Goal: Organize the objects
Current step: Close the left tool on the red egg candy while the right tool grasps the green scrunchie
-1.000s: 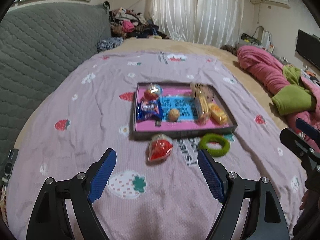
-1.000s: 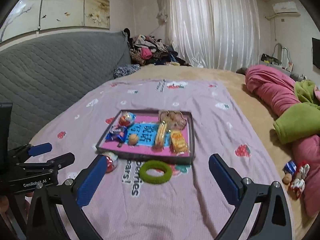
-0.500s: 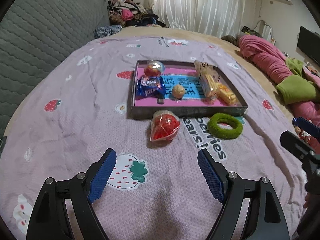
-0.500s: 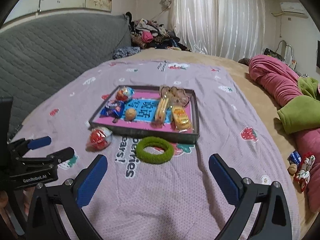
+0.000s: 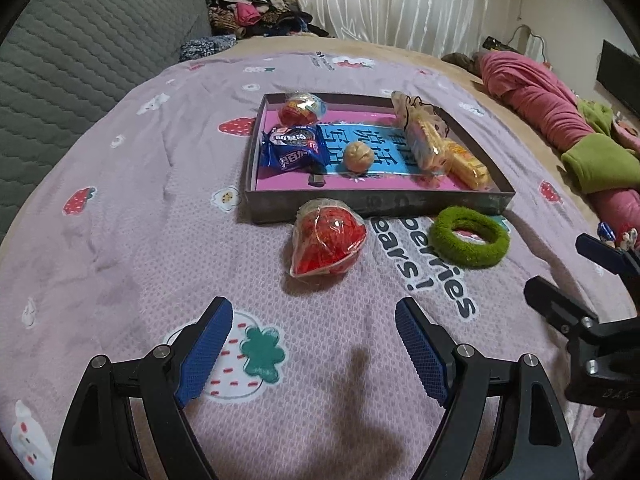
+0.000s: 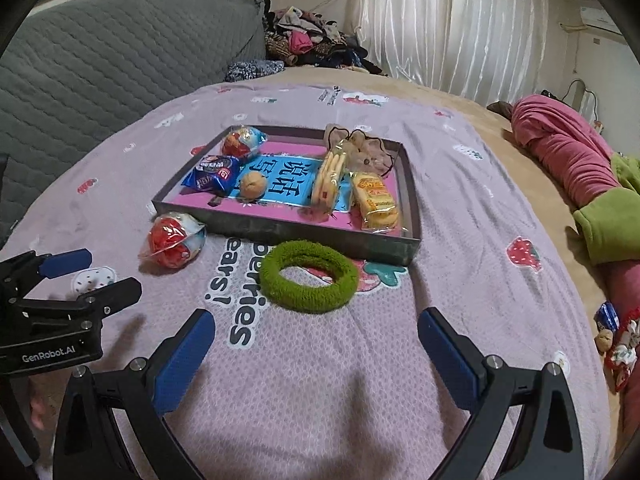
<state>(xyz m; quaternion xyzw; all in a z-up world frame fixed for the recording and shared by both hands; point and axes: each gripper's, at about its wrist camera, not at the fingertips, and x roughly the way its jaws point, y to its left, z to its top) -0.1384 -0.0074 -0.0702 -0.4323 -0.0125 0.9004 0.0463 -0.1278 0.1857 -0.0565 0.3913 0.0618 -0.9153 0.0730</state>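
Note:
A dark shallow tray (image 5: 376, 202) (image 6: 316, 232) lies on a pink strawberry-print blanket and holds several wrapped snacks and a small round bun (image 5: 359, 155). In front of it lie a red snack in clear wrap (image 5: 326, 238) (image 6: 175, 239) and a green fuzzy ring (image 5: 469, 236) (image 6: 308, 276). My left gripper (image 5: 314, 340) is open and empty, just short of the red snack. My right gripper (image 6: 316, 350) is open and empty, just short of the green ring.
A grey quilted headboard (image 6: 100, 64) runs along the left. A pile of clothes (image 6: 308, 44) sits at the back by the curtain. Pink and green bedding (image 6: 588, 184) lies at the right, with small wrapped items (image 6: 616, 336) beside it.
Both grippers have moved forward and lower toward the blanket. The red snack and the green ring now sit closer and larger in the views. Nothing was grasped.

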